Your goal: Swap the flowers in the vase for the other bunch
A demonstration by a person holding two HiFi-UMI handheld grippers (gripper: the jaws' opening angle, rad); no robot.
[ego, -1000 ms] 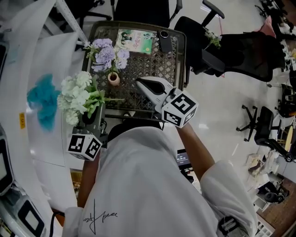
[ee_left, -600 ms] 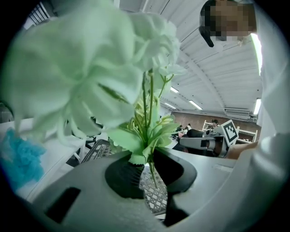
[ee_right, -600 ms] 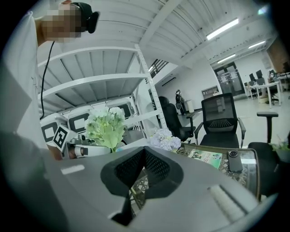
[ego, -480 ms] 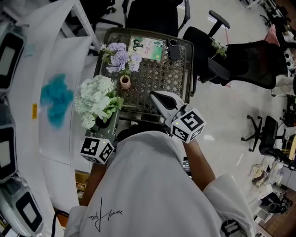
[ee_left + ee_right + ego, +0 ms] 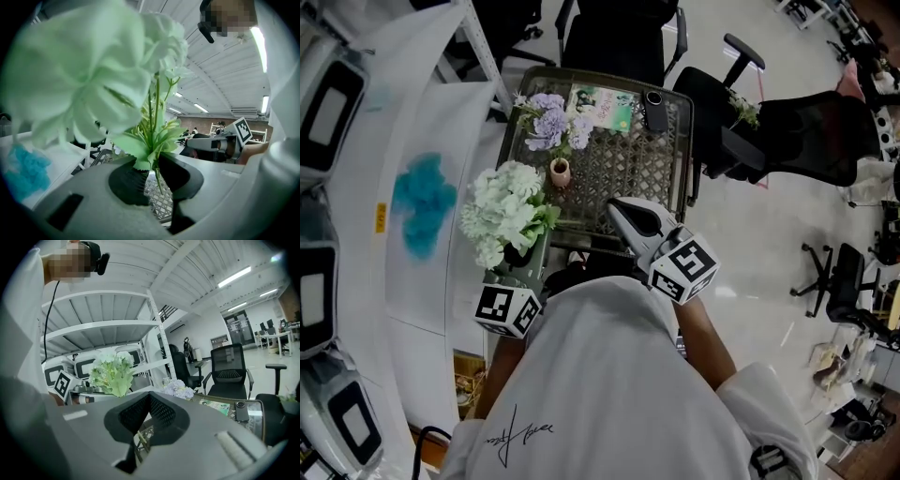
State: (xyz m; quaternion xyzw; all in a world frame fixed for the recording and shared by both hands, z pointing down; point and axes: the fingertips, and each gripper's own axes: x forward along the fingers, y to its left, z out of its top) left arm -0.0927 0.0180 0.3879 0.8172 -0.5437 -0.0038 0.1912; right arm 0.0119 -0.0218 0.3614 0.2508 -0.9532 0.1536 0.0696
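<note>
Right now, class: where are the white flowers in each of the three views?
Head view: white flowers, left of centre, at the table's left edge.
Left gripper view: upper left, filling much of the picture.
Right gripper view: left of centre, above the jaws.
Shared landmark: the mesh table.

Left tongs [image 5: 523, 257] grip the white bunch [image 5: 504, 211], blooms up, just off the mesh worktop's [image 5: 619, 164] left edge. The little vase [image 5: 560, 172] stands on the worktop, the purple bunch [image 5: 550, 122] lying just behind it, a booklet [image 5: 602, 106] beside that. Right tongs [image 5: 617, 206] hang over the near edge, jaws together.
</note>
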